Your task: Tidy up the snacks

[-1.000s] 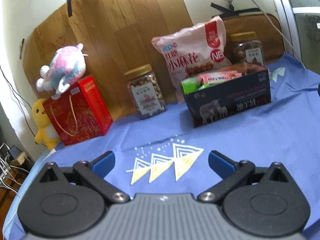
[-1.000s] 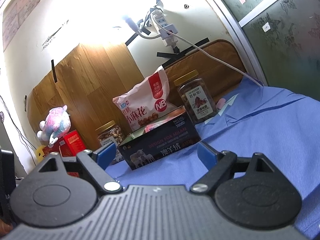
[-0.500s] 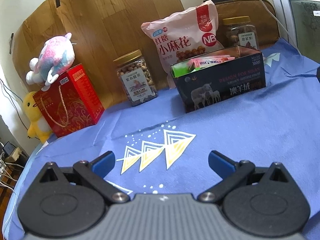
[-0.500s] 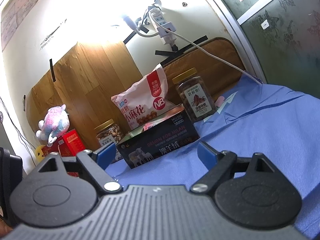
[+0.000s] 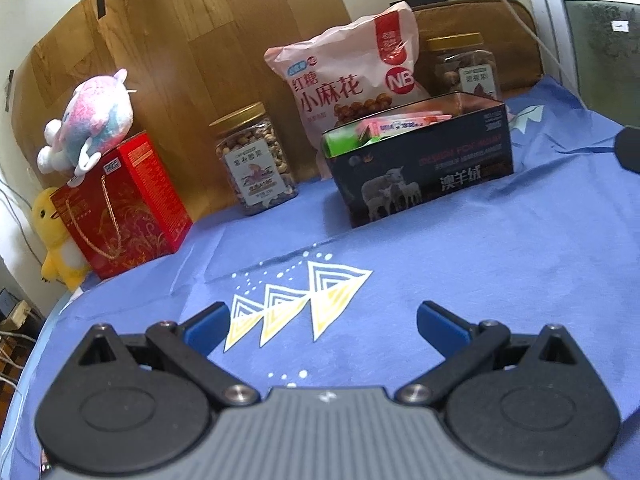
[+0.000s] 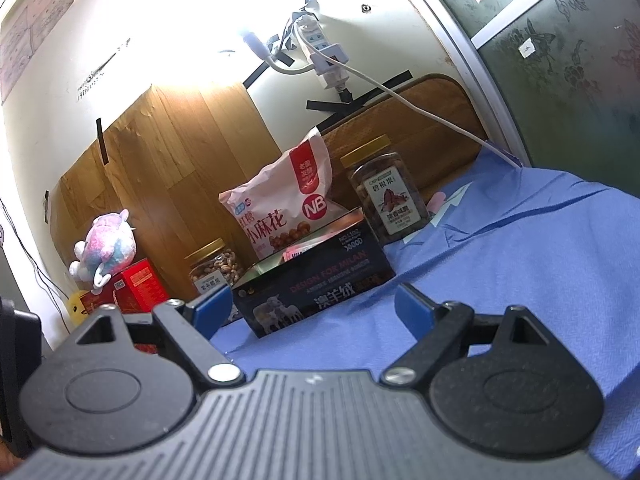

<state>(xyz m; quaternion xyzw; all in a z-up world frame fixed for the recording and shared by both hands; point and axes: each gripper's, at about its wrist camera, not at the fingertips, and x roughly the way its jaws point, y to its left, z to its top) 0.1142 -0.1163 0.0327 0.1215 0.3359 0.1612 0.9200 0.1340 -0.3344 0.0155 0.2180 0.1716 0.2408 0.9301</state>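
A dark open box (image 5: pixel 424 176) (image 6: pixel 316 292) with sheep printed on its front holds pink and green snack packets (image 5: pixel 384 128). Behind it leans a pink snack bag (image 5: pixel 352 80) (image 6: pixel 284 208). A gold-lidded nut jar (image 5: pixel 256 160) (image 6: pixel 214 266) stands to the box's left, and a second jar (image 5: pixel 464 66) (image 6: pixel 386 192) stands behind its right end. My left gripper (image 5: pixel 322 322) hovers open over the blue cloth, well short of the box, with nothing in it. My right gripper (image 6: pixel 314 308) is also open and holds nothing, with the box beyond its fingers.
A red gift box (image 5: pixel 120 204) with a plush toy (image 5: pixel 90 120) on top stands at the far left, a yellow plush (image 5: pixel 56 236) beside it. A wooden board (image 5: pixel 192 40) backs the snacks. The blue cloth (image 5: pixel 480 264) spreads toward me. A power strip and cable (image 6: pixel 324 56) hang on the wall.
Both grippers stayed open. The left wrist view first pulled back and tipped, then closed in slightly on the snacks. The right wrist view drifted a little, with the box sliding slightly left.
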